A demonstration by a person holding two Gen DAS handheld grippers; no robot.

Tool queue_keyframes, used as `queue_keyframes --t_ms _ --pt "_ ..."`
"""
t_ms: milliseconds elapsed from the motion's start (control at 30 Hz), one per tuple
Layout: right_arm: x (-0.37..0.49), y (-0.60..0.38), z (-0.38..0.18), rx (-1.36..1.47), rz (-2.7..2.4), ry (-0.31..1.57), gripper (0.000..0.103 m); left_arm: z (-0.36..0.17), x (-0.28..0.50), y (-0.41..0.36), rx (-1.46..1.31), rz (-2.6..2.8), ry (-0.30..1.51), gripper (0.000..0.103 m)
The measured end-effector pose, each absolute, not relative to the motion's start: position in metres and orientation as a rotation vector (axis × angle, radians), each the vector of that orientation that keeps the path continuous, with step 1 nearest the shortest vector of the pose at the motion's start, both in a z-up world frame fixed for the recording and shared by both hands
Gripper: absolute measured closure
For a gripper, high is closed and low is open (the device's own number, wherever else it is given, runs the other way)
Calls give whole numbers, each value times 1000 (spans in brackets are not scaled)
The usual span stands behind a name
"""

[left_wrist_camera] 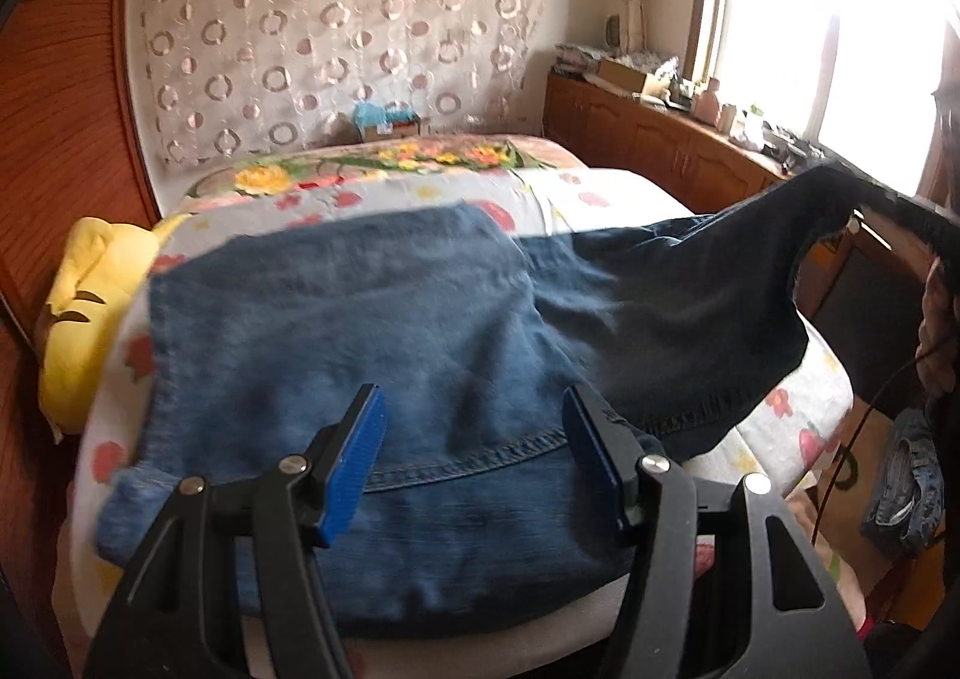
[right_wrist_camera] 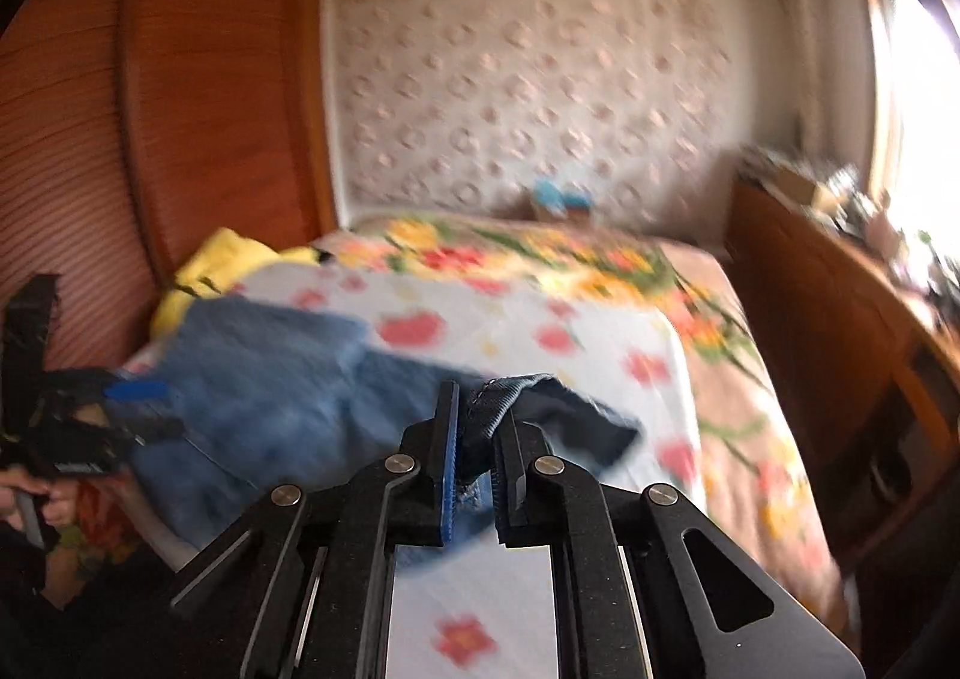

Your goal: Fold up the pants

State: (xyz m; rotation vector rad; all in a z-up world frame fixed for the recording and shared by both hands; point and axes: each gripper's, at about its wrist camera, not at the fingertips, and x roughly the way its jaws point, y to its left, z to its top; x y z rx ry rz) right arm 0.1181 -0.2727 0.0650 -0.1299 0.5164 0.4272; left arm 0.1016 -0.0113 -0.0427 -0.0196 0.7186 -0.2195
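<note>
Blue denim pants (left_wrist_camera: 372,331) lie on a bed with a floral sheet (left_wrist_camera: 576,193). In the left wrist view my left gripper (left_wrist_camera: 474,457) is open, its blue pads just above the near part of the pants, holding nothing. One darker leg end (left_wrist_camera: 804,205) is lifted up to the right. In the right wrist view my right gripper (right_wrist_camera: 474,439) is shut on that hem of the pants (right_wrist_camera: 558,415) and holds it above the sheet (right_wrist_camera: 540,331). The left gripper (right_wrist_camera: 129,403) shows at the left edge there, over the denim.
A yellow plush (left_wrist_camera: 90,301) lies at the bed's left edge by a wooden wardrobe (left_wrist_camera: 54,151). A wooden cabinet (left_wrist_camera: 660,139) with clutter runs under the window on the right. More denim (left_wrist_camera: 906,481) hangs at the far right.
</note>
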Motion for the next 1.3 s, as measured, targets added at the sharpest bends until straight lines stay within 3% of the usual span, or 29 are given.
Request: queue_keyframes --t_ms 300,600,667,767,1000,1167,1300 --pt "124 -159 110 -220 633 419 98 -27 75 38 -51 -138 672 43" --pt "133 -65 93 -262 808 508 98 -32 64 81 -102 -66 666 43" --pt "134 -54 83 -297 782 525 91 -37 64 86 -111 -63 671 43" --pt "137 -53 74 -299 780 546 73 -41 64 88 -115 -61 679 43" --pt "149 -80 52 -296 704 596 68 -50 71 85 -116 -66 693 43" --pt "157 -104 24 -260 648 656 51 -59 80 82 -114 -84 708 43" --pt "165 -119 -2 -244 612 717 51 -65 90 77 -105 -104 722 43"
